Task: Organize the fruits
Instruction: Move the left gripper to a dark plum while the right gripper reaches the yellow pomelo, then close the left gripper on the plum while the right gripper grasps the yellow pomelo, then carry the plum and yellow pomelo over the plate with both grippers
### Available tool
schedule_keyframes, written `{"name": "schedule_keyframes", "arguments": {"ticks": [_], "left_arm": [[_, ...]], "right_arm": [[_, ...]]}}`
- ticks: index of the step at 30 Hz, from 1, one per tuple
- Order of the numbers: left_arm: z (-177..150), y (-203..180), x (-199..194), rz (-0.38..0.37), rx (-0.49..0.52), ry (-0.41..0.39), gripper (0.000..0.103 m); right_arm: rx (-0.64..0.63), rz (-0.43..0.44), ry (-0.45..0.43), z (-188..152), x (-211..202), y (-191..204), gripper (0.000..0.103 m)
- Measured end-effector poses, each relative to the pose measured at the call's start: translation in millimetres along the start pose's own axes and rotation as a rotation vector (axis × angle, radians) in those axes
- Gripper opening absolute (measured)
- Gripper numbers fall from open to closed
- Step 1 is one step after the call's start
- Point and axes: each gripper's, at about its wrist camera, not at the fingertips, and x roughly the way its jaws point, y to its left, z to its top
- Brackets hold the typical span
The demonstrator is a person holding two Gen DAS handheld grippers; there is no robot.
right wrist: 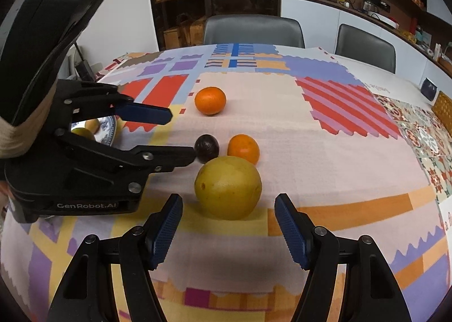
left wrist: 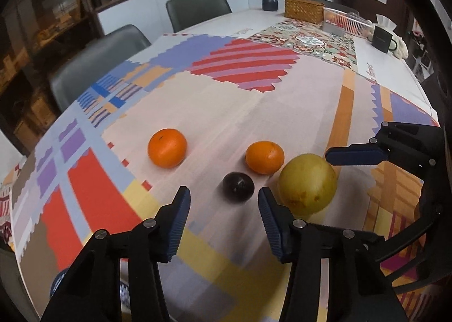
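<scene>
L hand-held gripper tilts down fwd, jaws apart w/ nothing between the pads, blue ribbed pads facing each other. No earlier view to compare. R hand-held gripper also angled down, jaws wider apart, pads clear, nothing gripped. From the R wrist view the L one sits to the left, black body, fingers pointing right.

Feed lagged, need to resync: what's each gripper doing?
Left gripper: open, empty, dark plum just ahead.
Right gripper: open, empty, yellow fruit ahead.
</scene>
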Motion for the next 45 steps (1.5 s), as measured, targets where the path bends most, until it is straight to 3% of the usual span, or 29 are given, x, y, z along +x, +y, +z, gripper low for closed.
{"name": "schedule_keyframes", "arguments": {"ticks": [4, 9, 11, 15, 28, 45], "left_arm": [[5.9, 0.7, 8.7, -0.027, 0.007, 0.015, 0.043], [9.0, -0.1, 21.8, -0.059, 0.007, 0.052, 0.036], [9.1, -0.3, 25.1, -0.075, -0.002, 0.061, 0.028], [7.7, -1.3, 24.2, -0.068, -0.017, 0.057, 0.027], [-7.8, -4.7, -23.5, 0.063, -0.151, -0.001, 0.027], [-39.0, -10.7, -111.8, 0.213, -0.328, -0.1, 0.027]], "right_arm": [[0.009, 0.008, -0.002, 2.6, 4.8, -2.7, 0.067], [0.009, 0.026, 0.004, 4.6, 10.6, -5.1, 0.055], [0.011, 0.041, 0.003, 5.3, 12.2, -6.1, 0.054], [0.013, 0.047, -0.003, 5.0, 12.7, -7.3, 0.053], [0.025, 0.076, -0.015, 3.3, -0.7, -7.1, 0.053], [-0.035, 0.139, -0.121, 13.5, -56.6, 18.8, 0.053]]}}
